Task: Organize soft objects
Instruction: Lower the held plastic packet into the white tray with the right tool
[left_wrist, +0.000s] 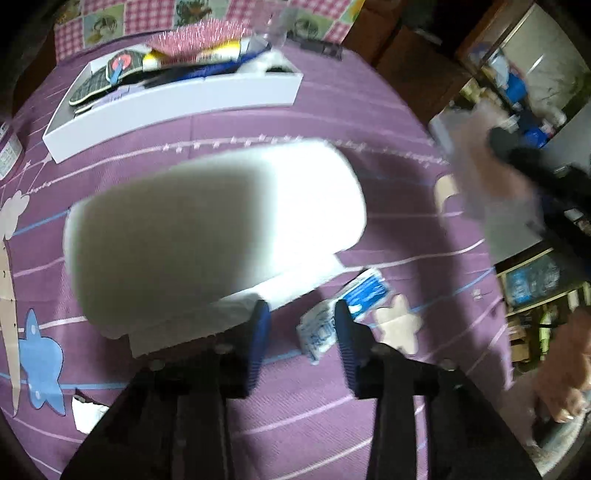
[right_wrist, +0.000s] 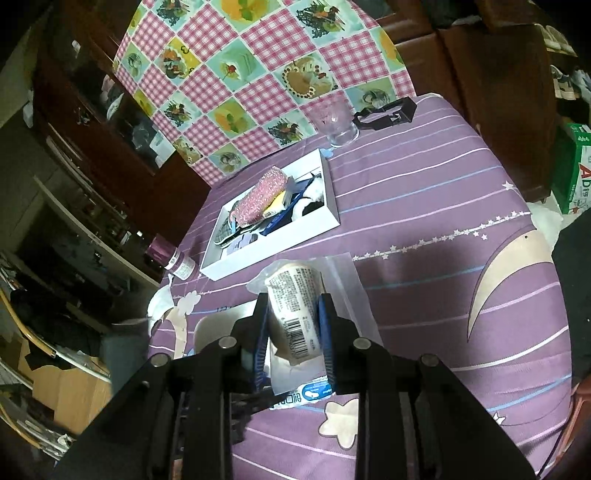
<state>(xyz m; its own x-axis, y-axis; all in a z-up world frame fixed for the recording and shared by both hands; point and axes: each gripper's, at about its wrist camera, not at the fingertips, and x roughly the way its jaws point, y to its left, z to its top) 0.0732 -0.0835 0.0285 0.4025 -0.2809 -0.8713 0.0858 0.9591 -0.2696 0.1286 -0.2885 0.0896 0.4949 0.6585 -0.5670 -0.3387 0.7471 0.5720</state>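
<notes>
In the left wrist view a big white tissue roll (left_wrist: 214, 229) lies blurred just ahead of my left gripper (left_wrist: 299, 314), which is open and empty; the roll's loose sheet touches the left finger (left_wrist: 260, 332). A blue-and-white tissue pack (left_wrist: 343, 310) lies on the purple cloth between the fingers. My right gripper (right_wrist: 293, 325) is shut on a clear-wrapped beige packet with a barcode label (right_wrist: 293, 314), held above the cloth. A white tray (right_wrist: 328, 206) holding several soft items stands further back; it also shows in the left wrist view (left_wrist: 177, 107).
A clear glass (right_wrist: 334, 123) and a black frame part (right_wrist: 388, 114) stand behind the tray. A purple-capped bottle (right_wrist: 173, 260) lies at the table's left edge. A checked cloth (right_wrist: 258, 74) hangs behind. The right gripper (left_wrist: 535, 173) shows blurred at right.
</notes>
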